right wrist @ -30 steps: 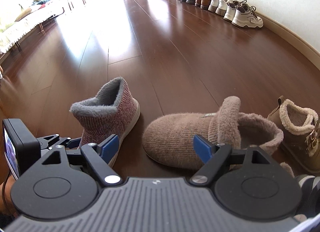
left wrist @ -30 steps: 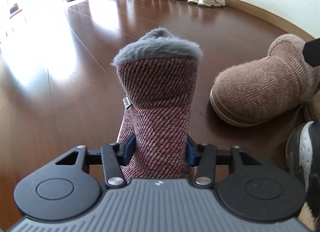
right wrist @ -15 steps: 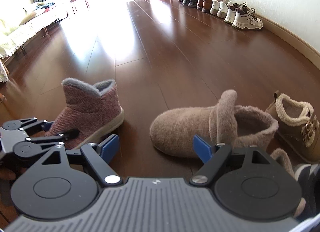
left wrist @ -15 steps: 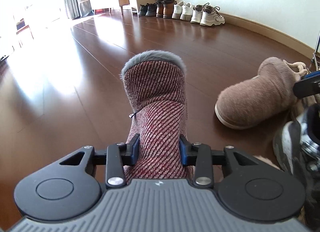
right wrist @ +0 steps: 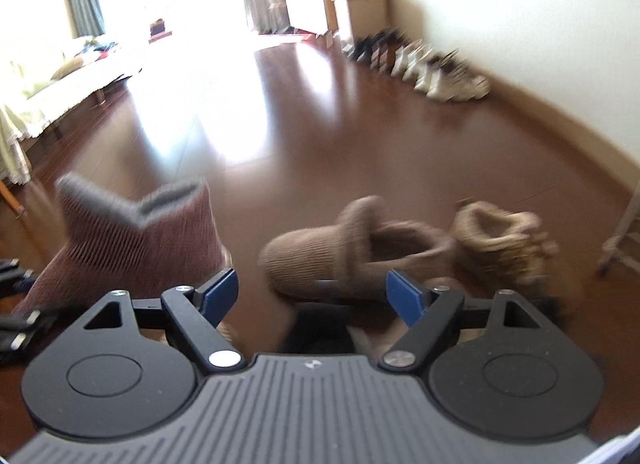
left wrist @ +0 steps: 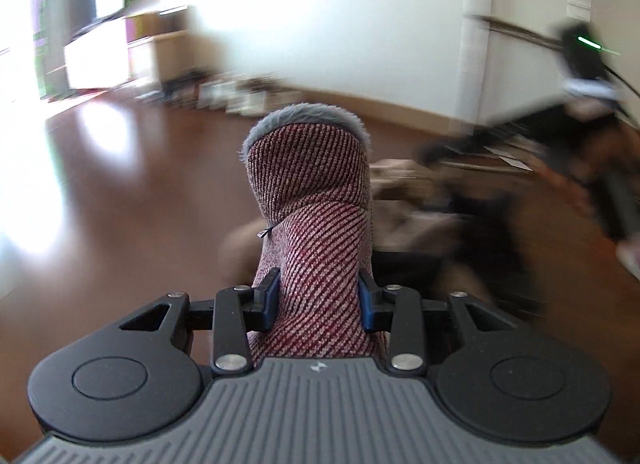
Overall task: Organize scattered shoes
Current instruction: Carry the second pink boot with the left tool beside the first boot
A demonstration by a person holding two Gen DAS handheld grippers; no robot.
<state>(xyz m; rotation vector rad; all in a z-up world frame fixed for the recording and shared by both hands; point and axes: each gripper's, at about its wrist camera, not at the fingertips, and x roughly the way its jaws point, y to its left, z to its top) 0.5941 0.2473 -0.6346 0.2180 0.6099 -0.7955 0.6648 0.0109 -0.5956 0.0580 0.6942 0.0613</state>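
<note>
Left wrist view: the left tool (left wrist: 318, 300) is clamped on the toe end of the red knit slipper (left wrist: 310, 199), its grey-furred opening pointing away; heavy blur hides most of the floor (left wrist: 120, 191) behind. Right wrist view: the right tool (right wrist: 310, 298) stands apart, holding nothing, above the brown slipper (right wrist: 332, 260) on the floor, with a tan boot (right wrist: 500, 240) just beside it. The red knit slipper appears at left, raised. A row of shoes (right wrist: 416, 67) lines the far wall. Judged step: carrying. Next move calls for setting the slipper level, toe aligned, beside that row.
</note>
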